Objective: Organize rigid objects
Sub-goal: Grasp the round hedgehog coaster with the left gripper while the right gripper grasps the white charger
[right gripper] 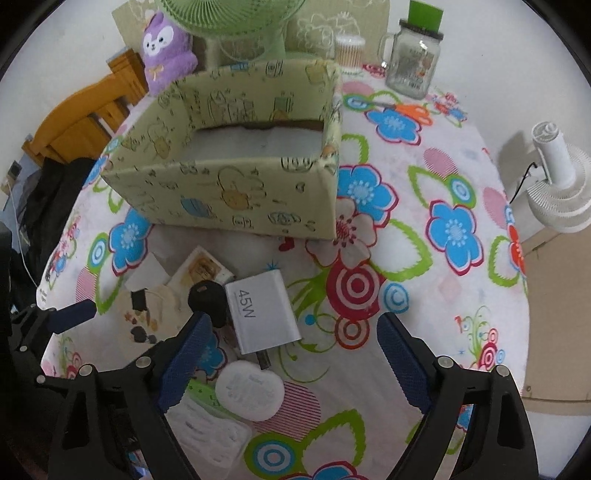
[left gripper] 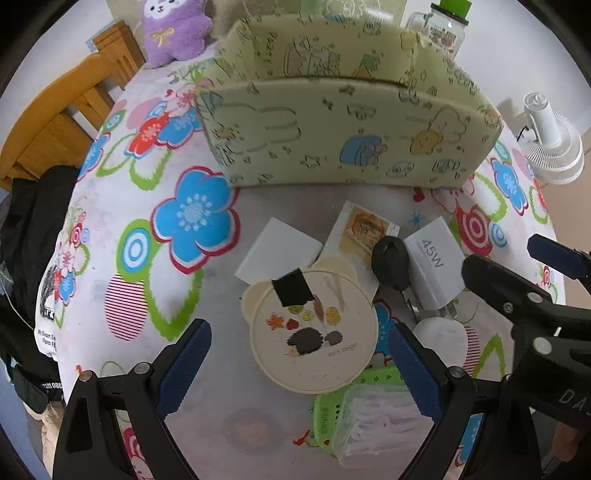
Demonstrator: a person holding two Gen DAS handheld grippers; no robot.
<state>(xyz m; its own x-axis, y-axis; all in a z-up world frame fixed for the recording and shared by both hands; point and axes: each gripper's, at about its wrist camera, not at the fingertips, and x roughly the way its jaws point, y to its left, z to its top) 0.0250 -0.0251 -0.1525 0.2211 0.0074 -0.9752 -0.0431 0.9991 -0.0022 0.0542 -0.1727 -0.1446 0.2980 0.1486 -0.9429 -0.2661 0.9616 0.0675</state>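
A green cartoon-print box (left gripper: pixel 332 133) stands open on the flowered tablecloth; it also shows in the right wrist view (right gripper: pixel 229 188). In front of it lies a cluster: a round cream lid with a hedgehog picture (left gripper: pixel 314 332), a white card (left gripper: pixel 277 254), a yellow-print card (left gripper: pixel 362 232), a black key fob (left gripper: pixel 389 264), a white 45W charger (right gripper: pixel 258 310) and a white oval object (right gripper: pixel 249 389). My left gripper (left gripper: pixel 299 369) is open, its fingers either side of the cream lid. My right gripper (right gripper: pixel 291 365) is open above the charger and the oval object.
A green basket with a clear plastic container (left gripper: pixel 369 417) lies near the left gripper. A purple plush (right gripper: pixel 166 48), a glass jar with a green lid (right gripper: pixel 413 59), a green fan (right gripper: pixel 236 22) and a white fan (right gripper: pixel 557 177) stand around the table. A wooden chair (left gripper: pixel 55 122) is at left.
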